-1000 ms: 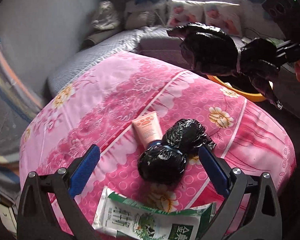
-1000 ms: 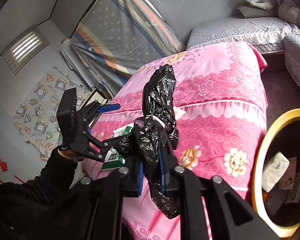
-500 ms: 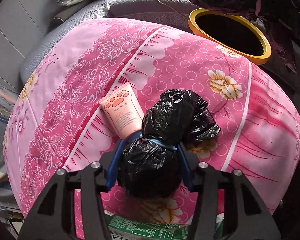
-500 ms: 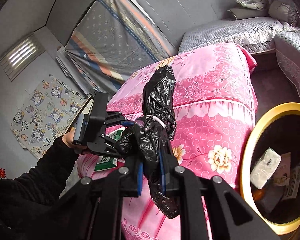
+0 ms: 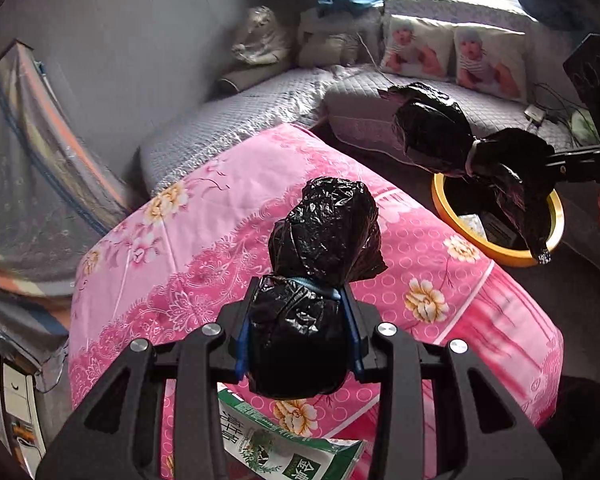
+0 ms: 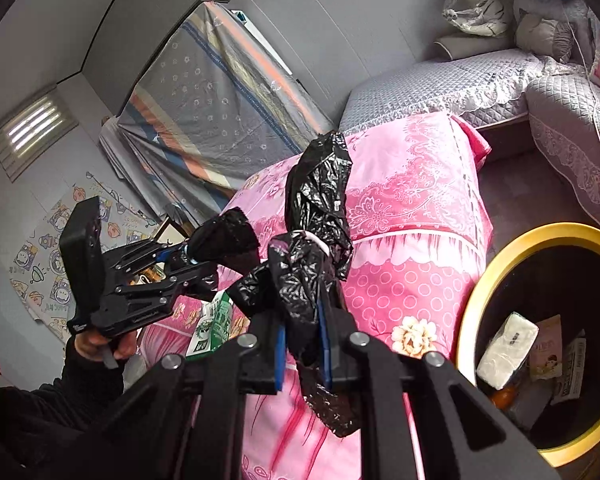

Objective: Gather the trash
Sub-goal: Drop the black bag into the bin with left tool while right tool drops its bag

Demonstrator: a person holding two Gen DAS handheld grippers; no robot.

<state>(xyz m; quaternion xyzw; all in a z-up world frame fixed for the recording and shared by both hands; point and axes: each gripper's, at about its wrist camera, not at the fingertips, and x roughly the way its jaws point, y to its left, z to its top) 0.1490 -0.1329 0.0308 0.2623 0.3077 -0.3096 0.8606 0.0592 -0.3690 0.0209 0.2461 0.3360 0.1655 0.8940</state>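
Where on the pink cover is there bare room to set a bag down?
The far half of the pink cover, toward the grey quilted bench, lies bare. The near edge holds the green carton. The yellow bin already holds trash. Both claws, left claw and right claw, grip black bags.

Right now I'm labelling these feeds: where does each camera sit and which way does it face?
Left wrist: on the left gripper, facing the sofa over the pink bed; fingers clamp a black bag.
Right wrist: on the right gripper, facing the wall; fingers pinch another black bag; left hand visible.
Shared: both bags, bed, yellow bin.
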